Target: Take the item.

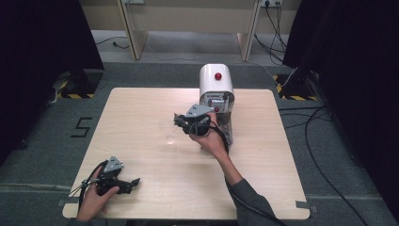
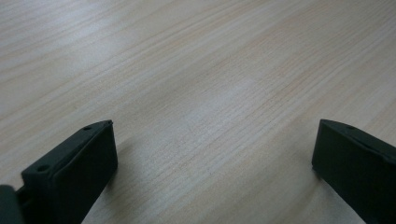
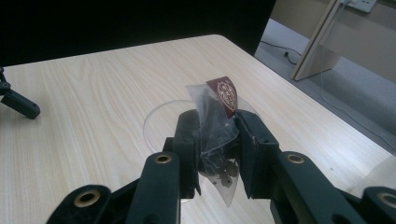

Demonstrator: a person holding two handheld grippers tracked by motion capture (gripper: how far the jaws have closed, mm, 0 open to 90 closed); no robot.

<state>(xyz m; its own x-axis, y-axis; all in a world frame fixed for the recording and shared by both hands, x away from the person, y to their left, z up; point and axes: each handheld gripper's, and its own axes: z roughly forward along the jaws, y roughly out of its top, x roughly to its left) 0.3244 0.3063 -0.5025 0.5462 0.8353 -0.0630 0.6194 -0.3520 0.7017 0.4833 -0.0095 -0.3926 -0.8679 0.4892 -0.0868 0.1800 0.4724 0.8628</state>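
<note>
The wooden table (image 1: 141, 103) spreads under both grippers. Ahead of the right gripper (image 3: 215, 140) stands a clear glass (image 3: 159, 116). Its jaws clamp a small tea sachet (image 3: 215, 116), light, crinkly, probably slippery; grip mid-body. The left gripper (image 2: 212, 154) rests, jaws apart, empty.

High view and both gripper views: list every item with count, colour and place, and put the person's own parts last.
table: one, light wood, centre of the room.
dispenser machine: one, white with a red button, far edge of the table.
glass cup: one, clear, mid-table.
tea bag sachet: one, clear with a dark red label, clamped in the right claw, over the cup.
left claw: one, black, open, near left of the table.
right claw: one, black, shut on the sachet.
</note>
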